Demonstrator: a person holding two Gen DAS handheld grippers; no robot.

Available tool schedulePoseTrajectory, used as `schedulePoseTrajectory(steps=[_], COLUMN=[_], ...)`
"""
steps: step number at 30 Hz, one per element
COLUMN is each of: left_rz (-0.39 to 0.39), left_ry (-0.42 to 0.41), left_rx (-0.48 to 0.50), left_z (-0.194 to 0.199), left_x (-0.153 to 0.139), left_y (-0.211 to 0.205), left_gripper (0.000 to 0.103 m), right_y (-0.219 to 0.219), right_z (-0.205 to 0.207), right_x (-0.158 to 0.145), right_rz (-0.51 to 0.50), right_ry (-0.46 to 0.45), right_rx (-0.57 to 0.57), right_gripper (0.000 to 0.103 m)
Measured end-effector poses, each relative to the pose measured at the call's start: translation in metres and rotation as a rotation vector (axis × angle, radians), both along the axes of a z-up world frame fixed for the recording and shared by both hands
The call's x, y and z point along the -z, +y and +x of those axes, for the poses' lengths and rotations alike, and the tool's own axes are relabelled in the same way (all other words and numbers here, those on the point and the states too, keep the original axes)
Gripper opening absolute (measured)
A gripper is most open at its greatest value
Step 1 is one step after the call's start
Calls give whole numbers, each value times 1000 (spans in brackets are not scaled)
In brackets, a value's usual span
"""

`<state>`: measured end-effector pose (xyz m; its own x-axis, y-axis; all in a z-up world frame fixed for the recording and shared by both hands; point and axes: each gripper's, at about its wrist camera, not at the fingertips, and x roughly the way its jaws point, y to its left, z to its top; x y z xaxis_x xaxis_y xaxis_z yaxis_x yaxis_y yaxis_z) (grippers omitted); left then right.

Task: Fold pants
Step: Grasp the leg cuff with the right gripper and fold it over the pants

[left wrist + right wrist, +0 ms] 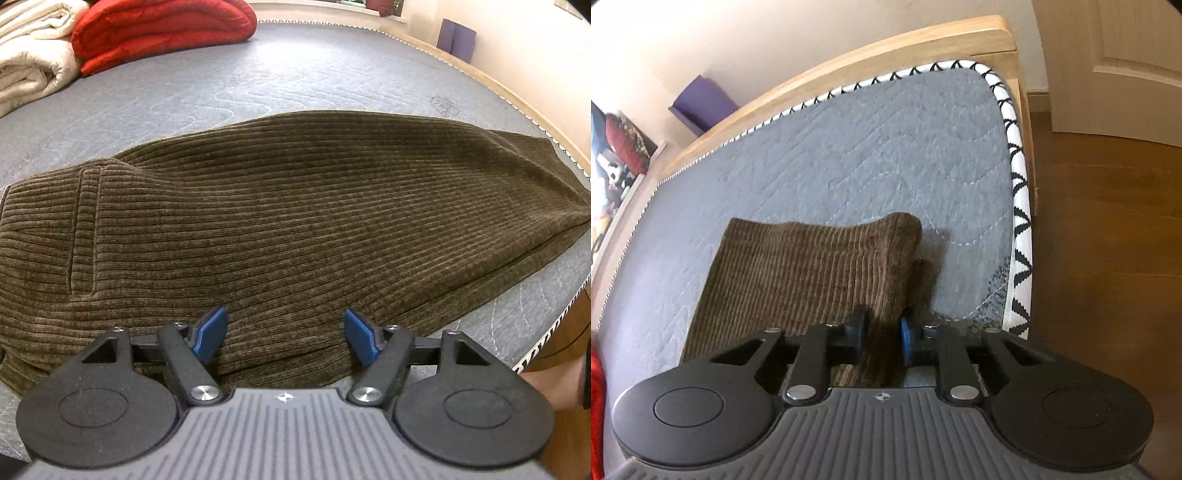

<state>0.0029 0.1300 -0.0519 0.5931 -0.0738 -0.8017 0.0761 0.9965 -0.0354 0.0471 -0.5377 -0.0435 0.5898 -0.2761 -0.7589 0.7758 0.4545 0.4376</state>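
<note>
Brown corduroy pants lie flat across the grey quilted mattress, waist end at the left with a pocket seam, legs running to the right. My left gripper hovers over the near edge of the pants with its blue pads wide apart and nothing between them. In the right wrist view the leg end of the pants lies near the mattress corner. My right gripper is shut on a raised fold at the right edge of that leg end, and the cloth stands up between the pads.
Folded red and cream blankets sit at the mattress's far left. A wooden bed frame runs along the far side, with a purple block behind it. Wood floor and a white door lie past the mattress's right edge.
</note>
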Motion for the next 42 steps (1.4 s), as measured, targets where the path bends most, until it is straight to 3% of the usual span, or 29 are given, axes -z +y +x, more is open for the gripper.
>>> schedulePoseTrajectory(steps=[3,5,8,10,12,14,15,18,20,23,26,29,32,35,39,42], left_rz=[-1,5,-18,-40,-57,-89,-103,-109,-112,-122,-159,-213,-253,-247,-230,-188], left_ry=[7,8,9,5,4,8,12,29,35,39,18,13,-10,-35,-86,-142], left_rx=[0,3,-5,-21,-42,-57,-60,-57,-62,-73,-99,-149,-181,-180,-153,-109], left_z=[5,5,6,5,5,4,3,1,-1,-4,-9,-10,-6,-2,-3,-6], left_x=[3,2,-1,-4,-6,-9,-9,-13,-18,-26,-37,-44,-54,-58,-54,-47], left_y=[-3,-4,0,5,11,19,21,24,26,33,43,53,58,51,40,29], left_gripper=[78,78,78,78,78,78,78,79,79,79,79,79,79,79,79,78], right_y=[16,50,150,230,310,373,405,466,490,512,520,502,481,444,391,356], right_z=[1,8,11,-7,-37,-64,-78,-112,-135,-166,-176,-165,-150,-127,-86,-65], right_x=[-25,-60,-120,-145,-147,-130,-111,-46,-28,-34,-50,-61,-84,-113,-141,-136], right_rz=[-87,-267,-632,-784,-911,-917,-893,-742,-705,-674,-685,-612,-642,-603,-530,-555], right_ry=[-35,-57,-139,-251,-319,-311,-251,8,71,41,5,9,-43,-131,-138,-126], right_rx=[-1,-91,-383,-621,-885,-1188,-1357,-1697,-1808,-1946,-1925,-1781,-1614,-1438,-1298,-1198], right_gripper=[13,12,12,12,13,18,21,22,22,22,27,28,28,36,41,48])
